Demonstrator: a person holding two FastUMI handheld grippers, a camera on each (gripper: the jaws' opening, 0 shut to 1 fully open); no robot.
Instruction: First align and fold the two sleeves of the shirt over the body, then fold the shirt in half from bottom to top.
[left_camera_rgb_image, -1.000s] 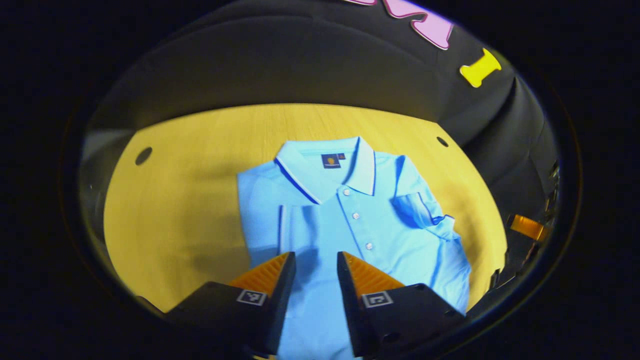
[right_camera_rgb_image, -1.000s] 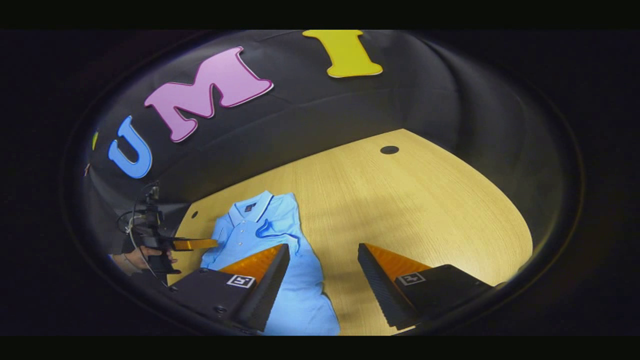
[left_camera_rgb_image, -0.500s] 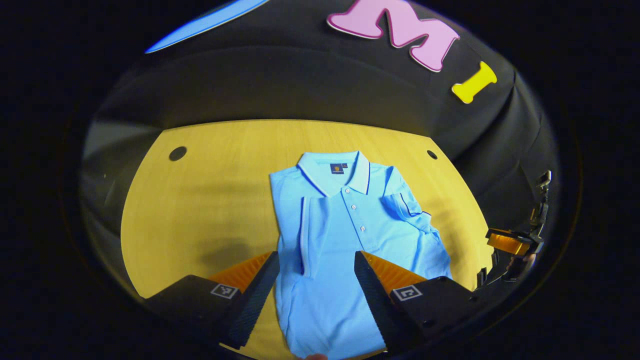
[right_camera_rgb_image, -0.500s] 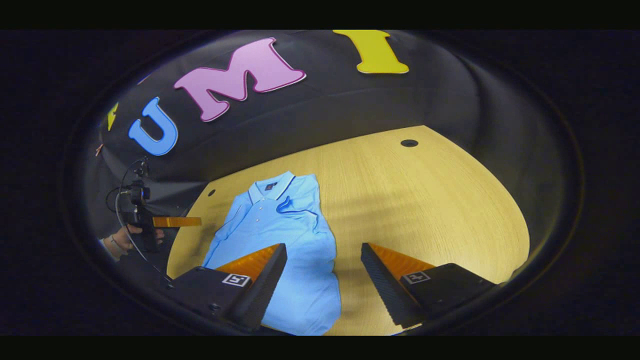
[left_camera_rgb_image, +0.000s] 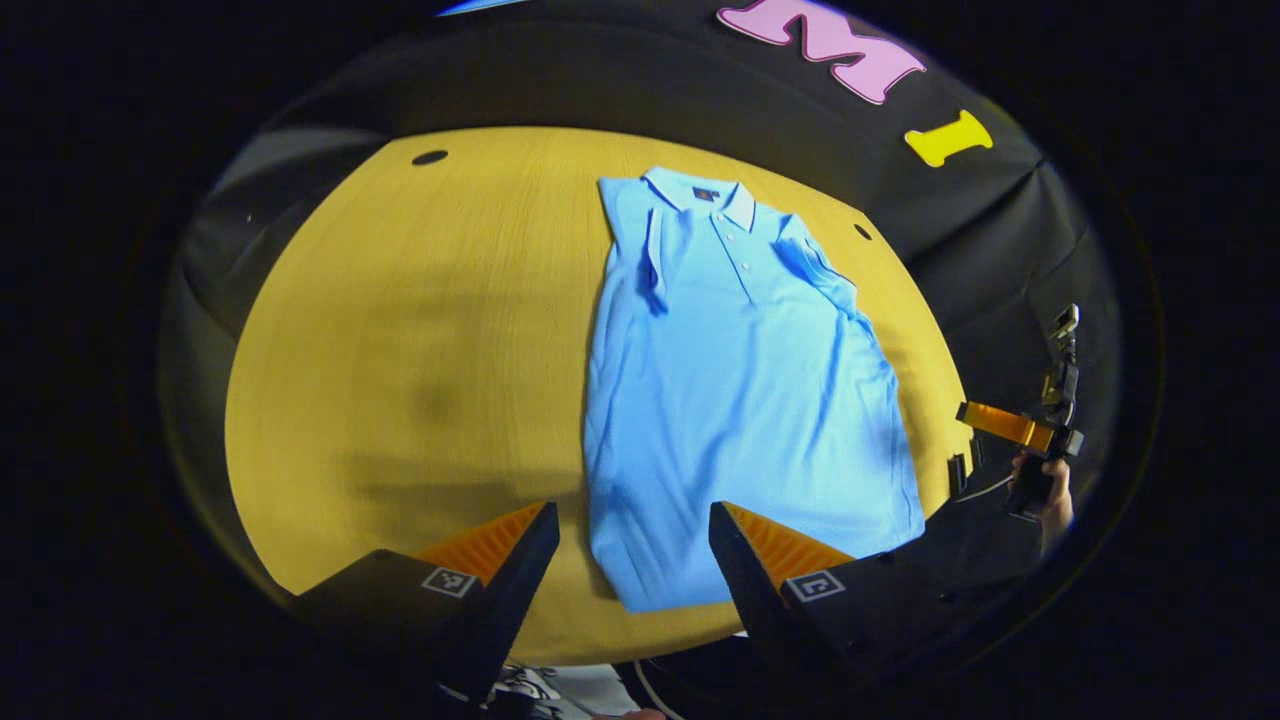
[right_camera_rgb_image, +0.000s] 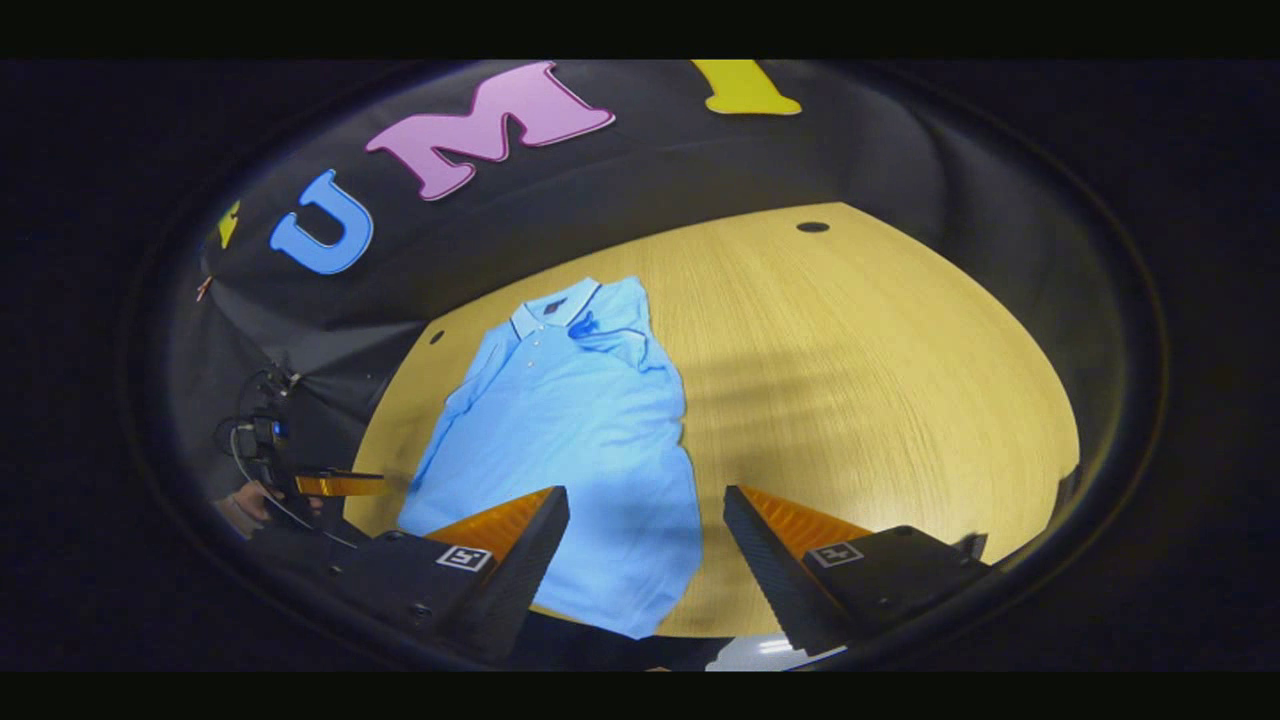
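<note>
pulled back since a second ago, both well above the wooden table (left_camera_rgb_image: 400, 330). light blue shirt (left_camera_rgb_image: 735, 390) now seen whole, flat on the table, collar toward the booth wall, both sleeves folded over the body, hem near the front edge. left gripper (left_camera_rgb_image: 632, 545) spread wider than before, holding nothing. right gripper (right_camera_rgb_image: 645, 530) likewise apart and empty, also seen at (left_camera_rgb_image: 1010, 425) in a hand (left_camera_rgb_image: 1050, 500).

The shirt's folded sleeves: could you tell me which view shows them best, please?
The left gripper view: the shirt lies face-on there, both sleeves folded over the chest. The right gripper view shows it at an angle, smaller, with the sleeves harder to make out.
</note>
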